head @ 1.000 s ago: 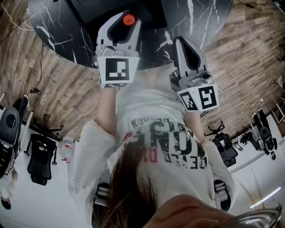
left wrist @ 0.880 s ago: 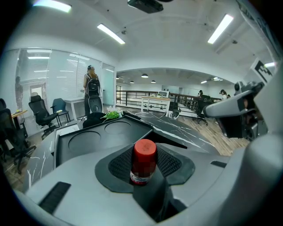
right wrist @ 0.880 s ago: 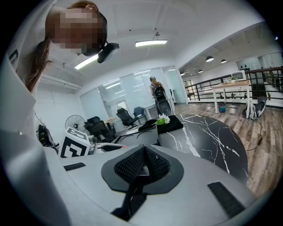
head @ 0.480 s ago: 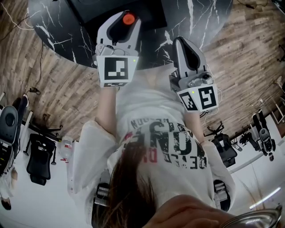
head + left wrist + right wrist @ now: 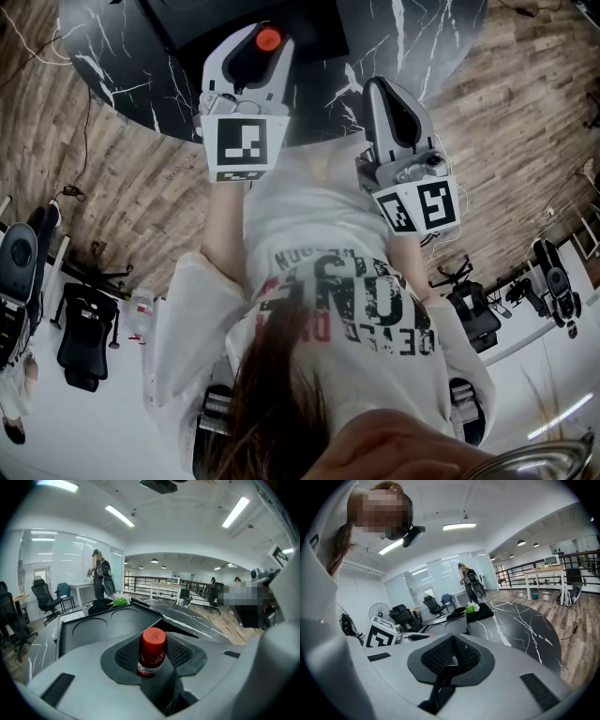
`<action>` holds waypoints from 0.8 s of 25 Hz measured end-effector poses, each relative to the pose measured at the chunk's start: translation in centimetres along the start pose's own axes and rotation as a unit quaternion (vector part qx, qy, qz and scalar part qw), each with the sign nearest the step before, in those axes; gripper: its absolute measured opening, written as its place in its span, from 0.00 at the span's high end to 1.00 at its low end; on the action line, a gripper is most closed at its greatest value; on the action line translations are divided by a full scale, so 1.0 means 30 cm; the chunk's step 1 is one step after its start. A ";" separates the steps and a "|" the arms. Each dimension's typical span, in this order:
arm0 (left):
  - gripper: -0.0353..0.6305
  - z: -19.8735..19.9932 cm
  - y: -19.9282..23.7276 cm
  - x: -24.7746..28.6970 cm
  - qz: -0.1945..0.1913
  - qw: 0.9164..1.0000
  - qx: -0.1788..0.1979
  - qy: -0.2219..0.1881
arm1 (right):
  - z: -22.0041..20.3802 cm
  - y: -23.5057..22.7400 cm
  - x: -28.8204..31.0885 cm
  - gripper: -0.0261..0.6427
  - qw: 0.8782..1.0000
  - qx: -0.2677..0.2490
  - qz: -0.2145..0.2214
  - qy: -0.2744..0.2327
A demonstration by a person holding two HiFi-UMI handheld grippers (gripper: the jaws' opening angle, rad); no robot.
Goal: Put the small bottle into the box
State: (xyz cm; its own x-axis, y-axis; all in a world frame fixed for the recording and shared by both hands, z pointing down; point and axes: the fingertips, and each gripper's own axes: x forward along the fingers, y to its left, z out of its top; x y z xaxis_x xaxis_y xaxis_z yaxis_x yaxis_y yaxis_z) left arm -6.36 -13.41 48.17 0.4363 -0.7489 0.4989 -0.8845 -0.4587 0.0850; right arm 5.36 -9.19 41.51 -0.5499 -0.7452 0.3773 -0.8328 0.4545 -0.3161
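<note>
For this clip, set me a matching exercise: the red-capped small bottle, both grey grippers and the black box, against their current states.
1. red-capped small bottle
2. left grey gripper
3. right grey gripper
4. black box with round recesses

A. jaws together, nothing between them
B. lying on the black marble table
C. clamped on the bottle
D. upright between two jaws

Pairs: 1-D, 2-C, 3-A, 4-B.
</note>
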 end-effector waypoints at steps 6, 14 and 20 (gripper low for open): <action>0.71 0.006 0.002 -0.002 0.007 1.000 -0.025 -0.011 | 0.004 -0.001 -0.004 0.95 1.000 0.000 -0.001 -0.001; 0.60 0.014 -0.006 0.001 0.005 1.000 -0.014 -0.006 | 0.001 -0.010 -0.001 0.95 1.000 0.003 -0.004 0.001; 0.60 0.011 -0.006 0.004 0.003 1.000 -0.021 -0.003 | -0.001 -0.012 0.009 0.95 1.000 0.003 -0.003 0.003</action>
State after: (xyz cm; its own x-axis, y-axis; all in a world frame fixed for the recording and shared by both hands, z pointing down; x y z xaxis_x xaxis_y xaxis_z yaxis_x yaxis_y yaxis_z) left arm -6.10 -13.57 47.93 0.4315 -0.7545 0.4945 -0.8935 -0.4331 0.1187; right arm 5.50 -9.53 41.73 -0.5447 -0.7456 0.3839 -0.8360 0.4467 -0.3187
